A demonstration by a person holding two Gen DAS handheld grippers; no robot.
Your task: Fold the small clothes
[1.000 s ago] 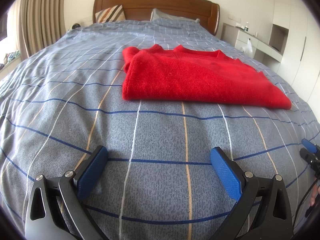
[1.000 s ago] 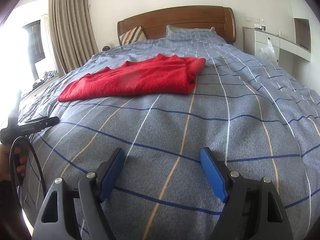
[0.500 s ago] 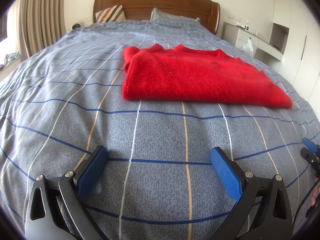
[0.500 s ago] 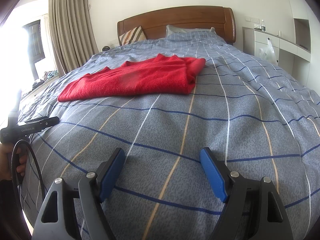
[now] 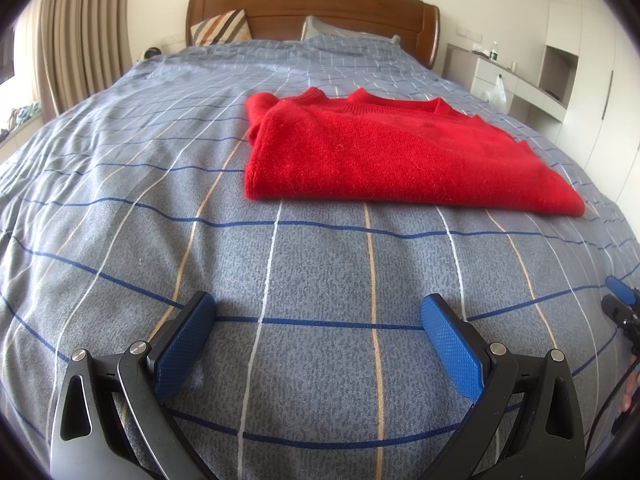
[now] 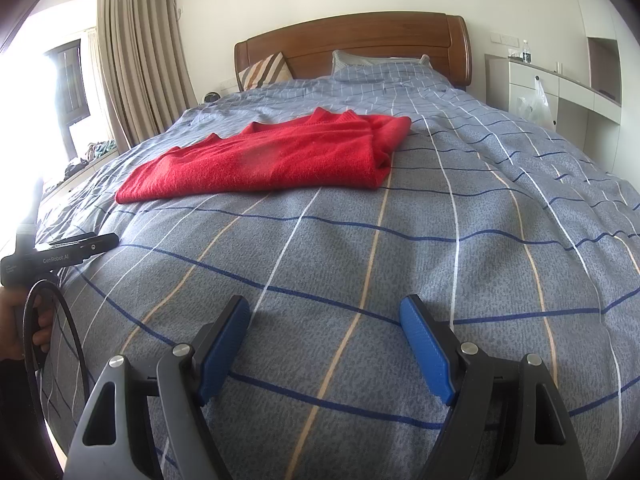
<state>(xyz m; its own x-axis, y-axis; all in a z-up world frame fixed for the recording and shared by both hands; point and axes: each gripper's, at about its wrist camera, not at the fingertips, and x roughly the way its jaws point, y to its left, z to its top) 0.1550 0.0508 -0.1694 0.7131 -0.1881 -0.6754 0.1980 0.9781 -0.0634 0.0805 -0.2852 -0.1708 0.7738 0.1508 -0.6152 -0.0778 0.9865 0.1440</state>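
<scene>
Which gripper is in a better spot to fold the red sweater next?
Probably the left gripper: the fuzzy red knitted sweater lies almost straight ahead of it. From the right gripper it sits off to the side. Both are open.

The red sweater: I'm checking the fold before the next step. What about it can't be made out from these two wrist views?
- Sleeves of the red sweater: tucked under the top layer in both views; their lie is hidden.
- Underside and layer count: covered by the garment itself against the bedspread.
- Label or tag: none visible; too small or folded inside.
- Far neckline edge: foreshortened in the right wrist view.
</scene>
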